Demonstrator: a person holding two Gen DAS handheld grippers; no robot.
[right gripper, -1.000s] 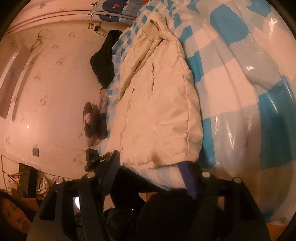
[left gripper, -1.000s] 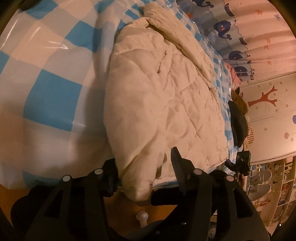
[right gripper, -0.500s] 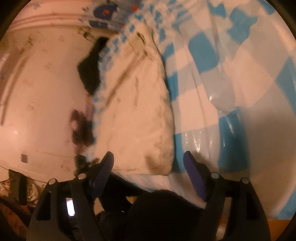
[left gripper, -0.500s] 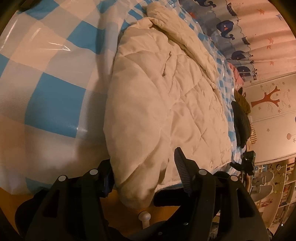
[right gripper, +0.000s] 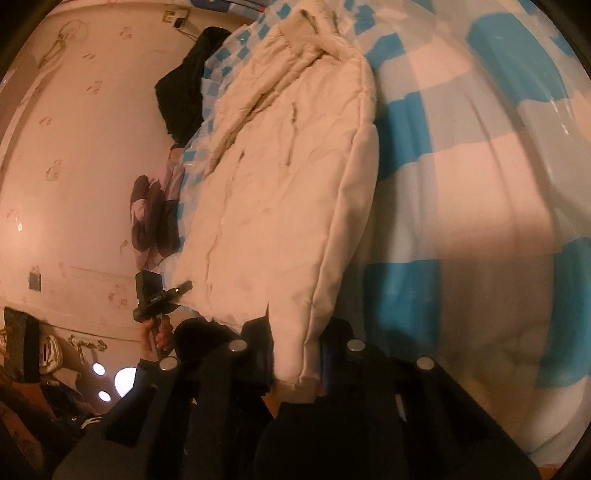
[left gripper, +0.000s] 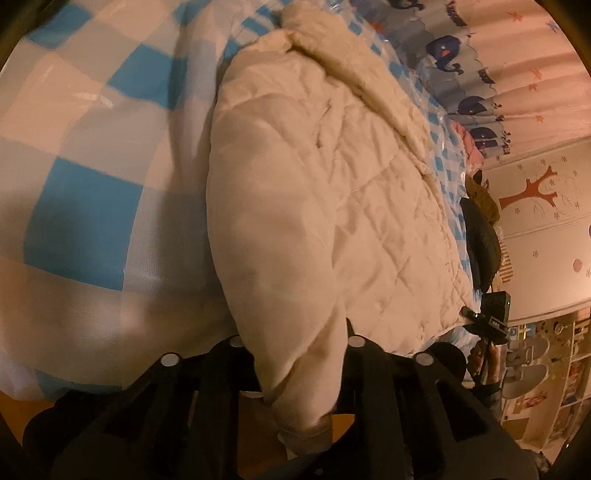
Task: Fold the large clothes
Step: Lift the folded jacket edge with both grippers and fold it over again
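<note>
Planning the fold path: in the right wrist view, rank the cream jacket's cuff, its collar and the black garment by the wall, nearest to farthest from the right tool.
1. Cuff: bottom centre, pinched in the right tool.
2. Black garment: upper left, off the bed's edge.
3. Collar: top centre. The last two are nearly level.

The left gripper is matte black plastic, built of angular ribbed bars that spread like a fan, each bar tipped with a round silver screw head. The right gripper has the same black frame and silver screws, with a purple-blue strip along its fingers. The person's hand ends in a dark sleeve.
</note>
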